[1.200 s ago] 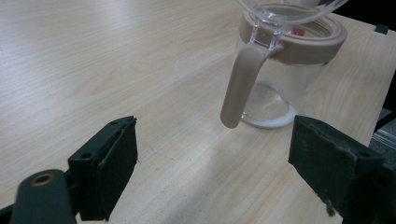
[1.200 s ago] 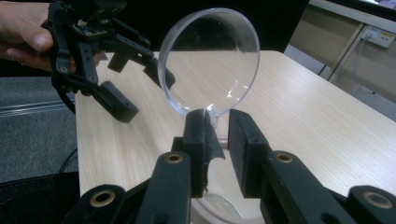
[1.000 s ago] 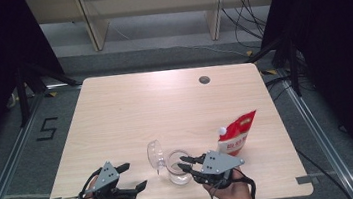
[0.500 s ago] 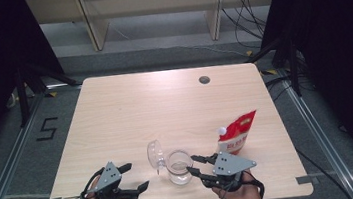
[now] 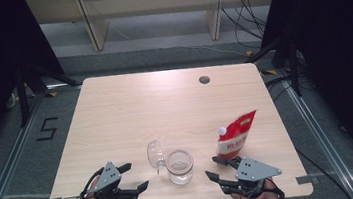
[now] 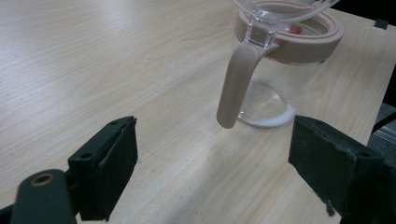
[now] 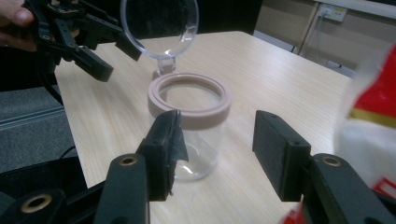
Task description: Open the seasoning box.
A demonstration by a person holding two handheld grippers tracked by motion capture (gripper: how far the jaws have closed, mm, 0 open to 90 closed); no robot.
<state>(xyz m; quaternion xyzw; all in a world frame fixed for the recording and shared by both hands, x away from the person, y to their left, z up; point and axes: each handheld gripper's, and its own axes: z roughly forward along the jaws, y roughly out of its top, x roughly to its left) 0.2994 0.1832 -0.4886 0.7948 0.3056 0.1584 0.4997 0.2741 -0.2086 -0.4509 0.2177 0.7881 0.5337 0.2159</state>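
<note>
High view: a clear jar [image 5: 180, 166], hinged lid [image 5: 155, 154] flipped up, stands near the table's [image 5: 165, 111] front edge. Right gripper [image 5: 216, 168], at the jar's three o'clock, has just been opening, jaws empty. Left gripper [image 5: 134, 177], at nine o'clock, gapes wide, empty. Red pouch [image 5: 236, 136] at two o'clock.

The red pouch [image 7: 373, 116] is blurred and cut off by the right edge — its print unreadable.

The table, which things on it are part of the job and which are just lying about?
In the job:
jar, lid flipped open
pouch
left gripper
right gripper, jaws just opening, nothing between them

Lying about:
table's hole
floor mark
</note>
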